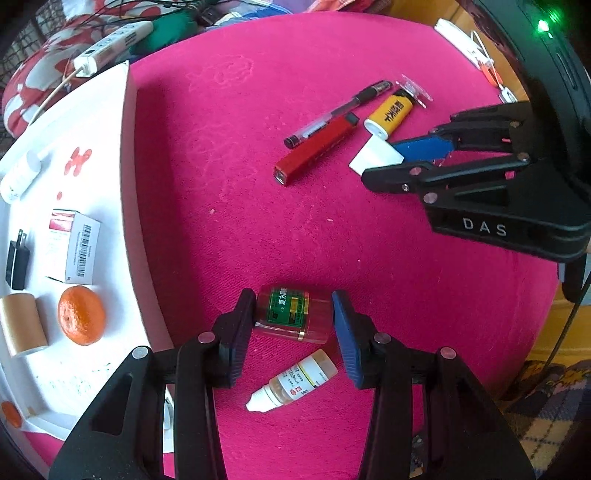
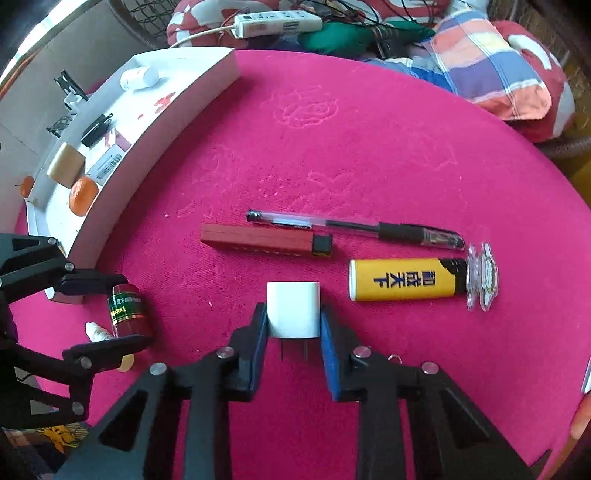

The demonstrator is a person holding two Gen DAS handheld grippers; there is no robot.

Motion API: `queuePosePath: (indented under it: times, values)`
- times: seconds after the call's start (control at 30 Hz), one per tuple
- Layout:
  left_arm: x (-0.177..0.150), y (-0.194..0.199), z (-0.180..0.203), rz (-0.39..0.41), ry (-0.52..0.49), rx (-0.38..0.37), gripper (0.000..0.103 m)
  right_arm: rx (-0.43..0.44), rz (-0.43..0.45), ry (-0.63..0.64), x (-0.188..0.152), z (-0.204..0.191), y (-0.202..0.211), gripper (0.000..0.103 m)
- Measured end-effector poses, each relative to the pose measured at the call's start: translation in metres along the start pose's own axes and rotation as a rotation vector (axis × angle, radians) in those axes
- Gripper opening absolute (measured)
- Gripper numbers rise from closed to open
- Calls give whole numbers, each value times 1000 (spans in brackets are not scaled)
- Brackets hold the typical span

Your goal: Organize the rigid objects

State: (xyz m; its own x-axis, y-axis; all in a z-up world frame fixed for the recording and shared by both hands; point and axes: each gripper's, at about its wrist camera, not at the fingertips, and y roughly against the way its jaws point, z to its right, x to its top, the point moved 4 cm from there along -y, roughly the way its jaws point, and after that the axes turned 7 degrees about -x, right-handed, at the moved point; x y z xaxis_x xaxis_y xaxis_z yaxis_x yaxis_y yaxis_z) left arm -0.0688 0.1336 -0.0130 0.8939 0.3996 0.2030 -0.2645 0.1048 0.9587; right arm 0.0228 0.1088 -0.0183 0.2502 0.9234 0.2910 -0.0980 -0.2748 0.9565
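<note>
My left gripper (image 1: pixel 294 317) is shut on a small red bottle with a green label (image 1: pixel 293 314), held just above the pink cloth; it also shows in the right wrist view (image 2: pixel 127 310). A white dropper bottle (image 1: pixel 291 382) lies below it. My right gripper (image 2: pixel 293 321) is shut on a white plug adapter (image 2: pixel 293 309), also seen in the left wrist view (image 1: pixel 376 157). A red stick (image 2: pixel 264 240), a black pen (image 2: pixel 354 229) and a yellow lighter (image 2: pixel 406 278) lie beyond it.
A white tray (image 1: pixel 125 155) on the left holds an orange (image 1: pixel 81 314), a small box (image 1: pixel 74 245), a black plug (image 1: pixel 16 264), a tan roll (image 1: pixel 22 323) and a white bottle (image 1: pixel 20 177). A power strip (image 2: pixel 277 22) and fabrics lie behind.
</note>
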Motion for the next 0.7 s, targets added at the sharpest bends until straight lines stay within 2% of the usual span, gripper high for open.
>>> queuePosePath:
  times: [0.1,0.2,0.43,0.57,0.7]
  values:
    - [3,15,-2,40,18,0,42,26,40,-32,0,4,13,26]
    - [10,41,-4,120,48,-24,42,58,101,-76,-3,7,37,26]
    - [23,131,4,362,78,-64,42,117,342,-182,1,19,138,26]
    - [30,182,9,490,67,-59,42,144,478,-232,4,28,196,26]
    - [32,246,14,633,59,-37,42,154,653,-260,6,37,271,26]
